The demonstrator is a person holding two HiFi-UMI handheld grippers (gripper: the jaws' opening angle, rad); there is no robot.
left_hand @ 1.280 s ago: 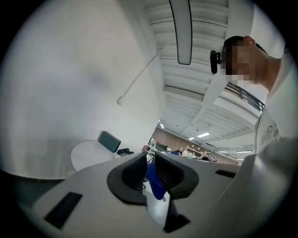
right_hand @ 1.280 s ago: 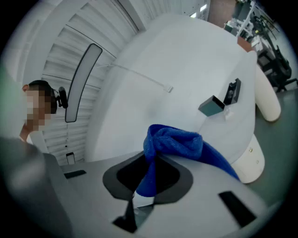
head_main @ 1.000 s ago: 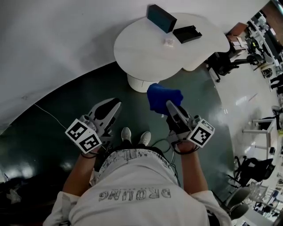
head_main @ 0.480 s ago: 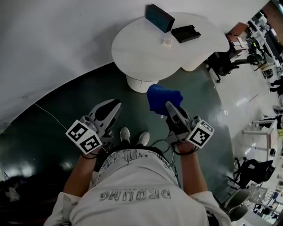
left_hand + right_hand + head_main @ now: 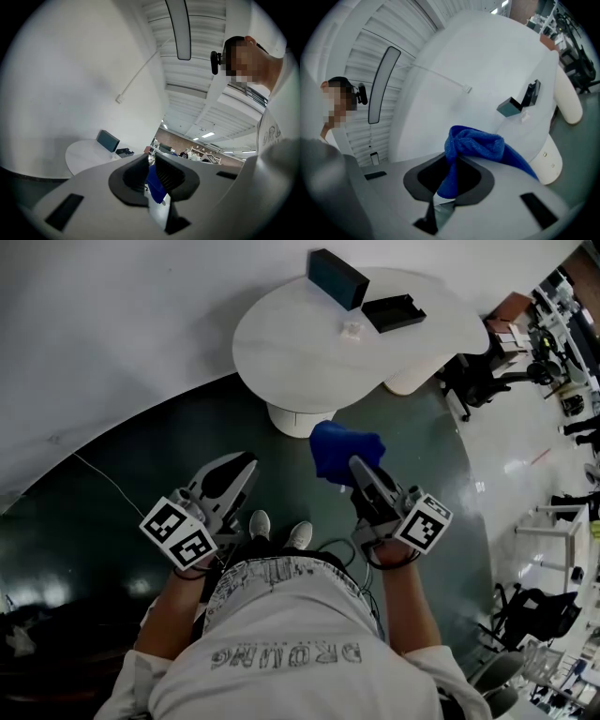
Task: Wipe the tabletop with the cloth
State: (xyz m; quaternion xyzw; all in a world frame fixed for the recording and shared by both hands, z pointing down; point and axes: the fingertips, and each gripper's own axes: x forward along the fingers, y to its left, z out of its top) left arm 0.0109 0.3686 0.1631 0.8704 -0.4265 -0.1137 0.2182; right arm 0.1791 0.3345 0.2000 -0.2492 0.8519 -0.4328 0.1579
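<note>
Table [image 5: 300, 343] shifted slightly left in view, R tongs [image 5: 357, 465] clenched on cloth [image 5: 343, 447], L tongs [image 5: 246, 464] closed, empty.

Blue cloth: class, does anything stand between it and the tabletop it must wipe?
Nothing visible does. The cloth, in the right gripper, hangs over the floor before the bare near edge of the tabletop. A dark box, black tray and small white item stand on its far side.
</note>
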